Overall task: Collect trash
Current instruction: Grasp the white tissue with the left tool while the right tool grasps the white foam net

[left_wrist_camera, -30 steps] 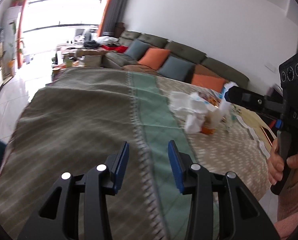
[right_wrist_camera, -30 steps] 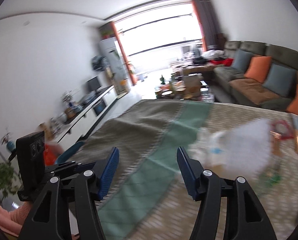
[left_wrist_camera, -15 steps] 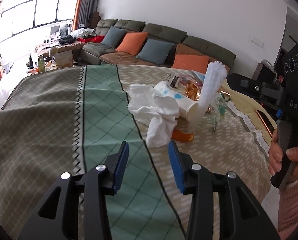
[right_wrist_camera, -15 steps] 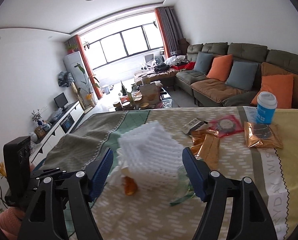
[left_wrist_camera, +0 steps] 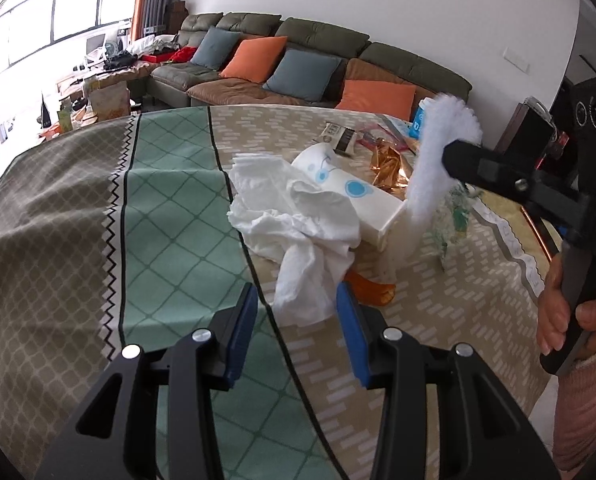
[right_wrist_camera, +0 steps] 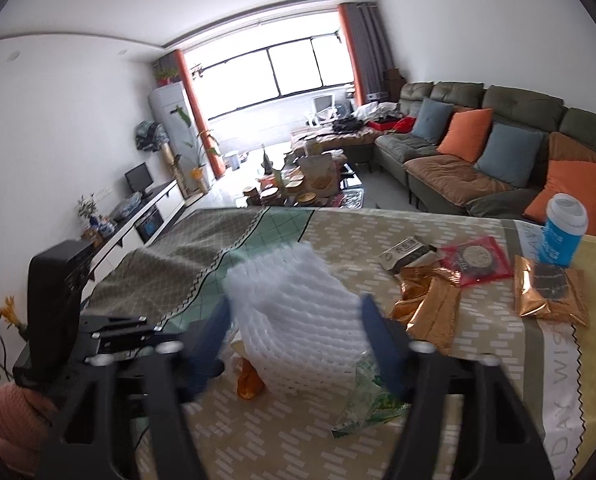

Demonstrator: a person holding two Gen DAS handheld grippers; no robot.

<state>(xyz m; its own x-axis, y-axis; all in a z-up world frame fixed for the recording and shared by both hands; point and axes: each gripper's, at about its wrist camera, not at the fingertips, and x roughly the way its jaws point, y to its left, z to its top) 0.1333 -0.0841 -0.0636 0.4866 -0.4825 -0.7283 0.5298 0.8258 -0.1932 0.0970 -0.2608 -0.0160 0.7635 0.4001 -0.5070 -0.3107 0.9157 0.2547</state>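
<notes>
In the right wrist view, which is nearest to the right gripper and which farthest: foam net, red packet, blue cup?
1. Foam net: between the open fingers of the right gripper.
2. Red packet: farther back, right.
3. Blue cup: far right.

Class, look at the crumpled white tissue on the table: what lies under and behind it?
Under the crumpled white tissue an orange plastic piece pokes out; its remainder is covered. Behind lies a white carton with blue dots. The patterned tablecloth lies beneath.

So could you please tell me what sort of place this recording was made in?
Most likely a home living room: a long sectional sofa with cushions, a cluttered coffee table, and a TV cabinet by a big window.
</notes>
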